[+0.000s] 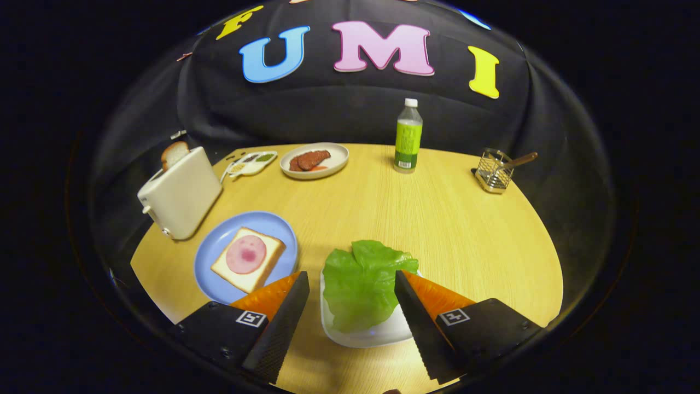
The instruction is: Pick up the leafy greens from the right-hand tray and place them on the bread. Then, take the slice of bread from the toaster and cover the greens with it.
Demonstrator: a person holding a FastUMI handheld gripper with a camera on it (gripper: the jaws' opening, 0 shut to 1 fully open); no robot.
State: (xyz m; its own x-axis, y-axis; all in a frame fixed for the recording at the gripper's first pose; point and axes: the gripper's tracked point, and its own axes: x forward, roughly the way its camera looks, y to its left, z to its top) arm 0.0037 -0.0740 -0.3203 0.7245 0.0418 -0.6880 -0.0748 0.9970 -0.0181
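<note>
At the far left of the desk (448, 219) a pale toaster (180, 194) stood with a slice of bread (174, 154) sticking up out of its slot. Just beside it, nearer the fingers, a blue plate (219, 246) carried another slice of bread topped with a round of pink meat (247, 258). Behind these, toward the booth wall, lay a small divided dish (252, 163) of condiments, and next to it a pale plate (314, 161) with brown strips of meat.

The gripper (350, 290) hung low over the desk with its fingers spread wide apart, clasping nothing. Between them sat the white tray (366, 336), and on it lay the leafy greens (363, 284), a crinkled bright green leaf. The right finger's tip overlapped the leaf's edge in the view, though I could not tell whether it touched. The left finger stood clear of the leaf, its tip overlapping the blue plate's near rim.

Farther right, well beyond the fingers, a clear bottle with a green label (408, 137) stood upright. At the far right edge of the desk a wire basket (495, 172) held a wooden-handled utensil.
</note>
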